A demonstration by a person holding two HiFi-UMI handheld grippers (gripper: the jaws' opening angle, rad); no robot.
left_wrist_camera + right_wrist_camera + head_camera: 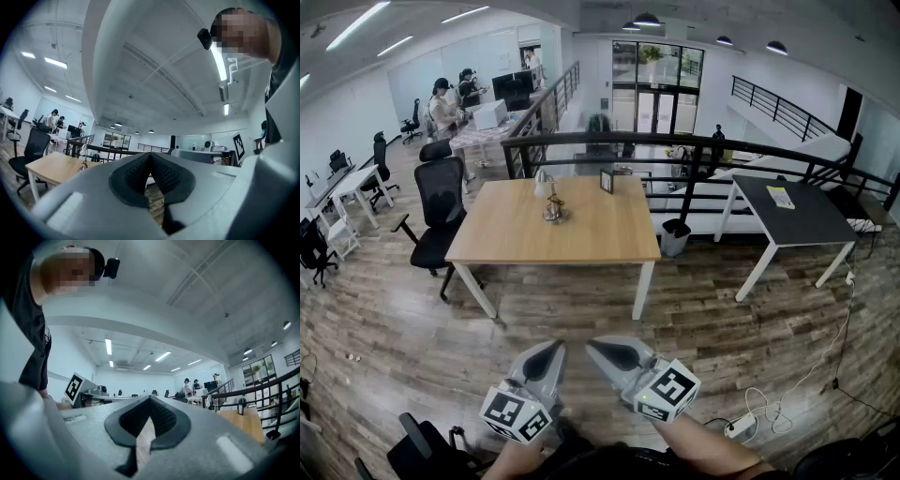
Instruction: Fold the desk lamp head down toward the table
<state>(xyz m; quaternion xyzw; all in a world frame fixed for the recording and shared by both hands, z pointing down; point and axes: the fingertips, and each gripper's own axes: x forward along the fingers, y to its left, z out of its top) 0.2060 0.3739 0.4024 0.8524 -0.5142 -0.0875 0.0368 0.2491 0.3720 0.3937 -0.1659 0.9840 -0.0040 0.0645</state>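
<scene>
The desk lamp, small with a pale head on a brassy stem, stands upright near the far middle of the wooden table. In the left gripper view the desk lamp is a tiny shape on that table's far part. My left gripper and right gripper are held side by side low in the head view, well short of the table and pointing toward it. Both are shut with nothing between the pads. The left gripper's fingertips meet at a point, as do the right gripper's fingertips.
A black office chair stands at the table's left end. A small dark frame sits at the table's back edge. A dark table is at right, a black railing behind, a power strip on the wood floor. People work far left.
</scene>
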